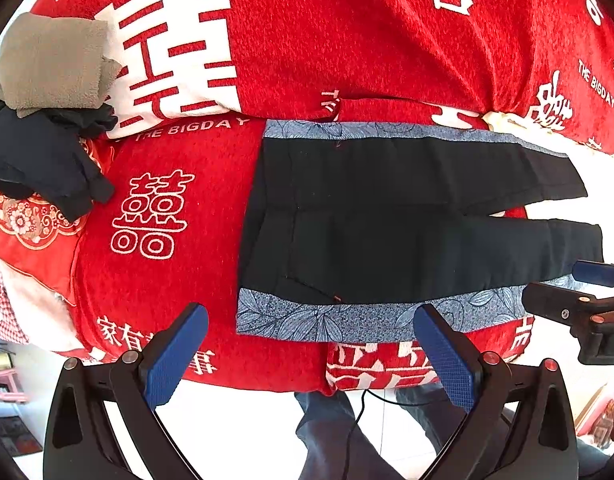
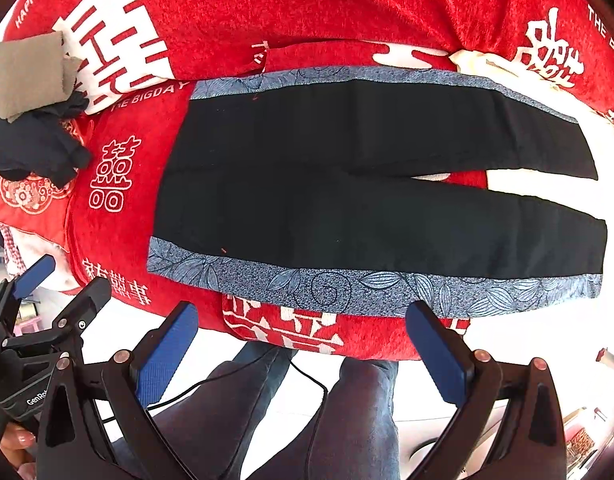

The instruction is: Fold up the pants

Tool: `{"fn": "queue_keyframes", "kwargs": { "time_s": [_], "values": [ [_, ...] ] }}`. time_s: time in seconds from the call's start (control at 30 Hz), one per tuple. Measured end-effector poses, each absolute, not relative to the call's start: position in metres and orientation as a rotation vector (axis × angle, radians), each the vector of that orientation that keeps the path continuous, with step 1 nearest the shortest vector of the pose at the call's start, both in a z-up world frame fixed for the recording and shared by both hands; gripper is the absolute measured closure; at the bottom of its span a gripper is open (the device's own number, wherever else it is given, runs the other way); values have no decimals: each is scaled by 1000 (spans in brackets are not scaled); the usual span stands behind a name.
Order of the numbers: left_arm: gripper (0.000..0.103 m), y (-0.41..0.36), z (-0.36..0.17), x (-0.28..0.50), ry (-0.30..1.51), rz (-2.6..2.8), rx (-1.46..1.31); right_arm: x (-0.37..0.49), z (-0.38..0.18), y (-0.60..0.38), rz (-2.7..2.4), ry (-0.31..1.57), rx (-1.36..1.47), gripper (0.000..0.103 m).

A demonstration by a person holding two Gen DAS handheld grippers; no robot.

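Black pants (image 1: 387, 216) with blue leaf-print side stripes lie flat on the red bedspread (image 1: 307, 48), waistband to the left, both legs spread to the right. They also show in the right wrist view (image 2: 347, 184). My left gripper (image 1: 311, 354) is open and empty, hovering at the near edge by the waistband corner. My right gripper (image 2: 303, 354) is open and empty, hovering at the near edge below the near leg's stripe (image 2: 347, 288). Each gripper shows at the side of the other's view: the right one (image 1: 587, 304), the left one (image 2: 47, 300).
A folded grey garment (image 1: 51, 60) lies on a dark bundled garment (image 1: 39, 156) at the far left of the bed. The person's legs (image 2: 307, 408) and a black cable stand at the bed's near edge over a white floor.
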State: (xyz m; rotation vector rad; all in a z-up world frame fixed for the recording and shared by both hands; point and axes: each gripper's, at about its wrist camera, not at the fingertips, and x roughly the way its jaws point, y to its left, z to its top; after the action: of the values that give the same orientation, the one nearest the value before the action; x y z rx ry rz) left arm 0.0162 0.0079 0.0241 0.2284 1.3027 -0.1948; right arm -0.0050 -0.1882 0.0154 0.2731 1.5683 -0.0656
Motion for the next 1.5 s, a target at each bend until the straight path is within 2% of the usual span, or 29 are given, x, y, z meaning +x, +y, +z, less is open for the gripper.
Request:
{"fn": "queue_keyframes", "kwargs": {
  "time_s": [1.5],
  "values": [
    [0, 10, 21, 21, 1318, -187, 227, -5, 19, -188, -82, 1563, 264, 0]
  ]
}}
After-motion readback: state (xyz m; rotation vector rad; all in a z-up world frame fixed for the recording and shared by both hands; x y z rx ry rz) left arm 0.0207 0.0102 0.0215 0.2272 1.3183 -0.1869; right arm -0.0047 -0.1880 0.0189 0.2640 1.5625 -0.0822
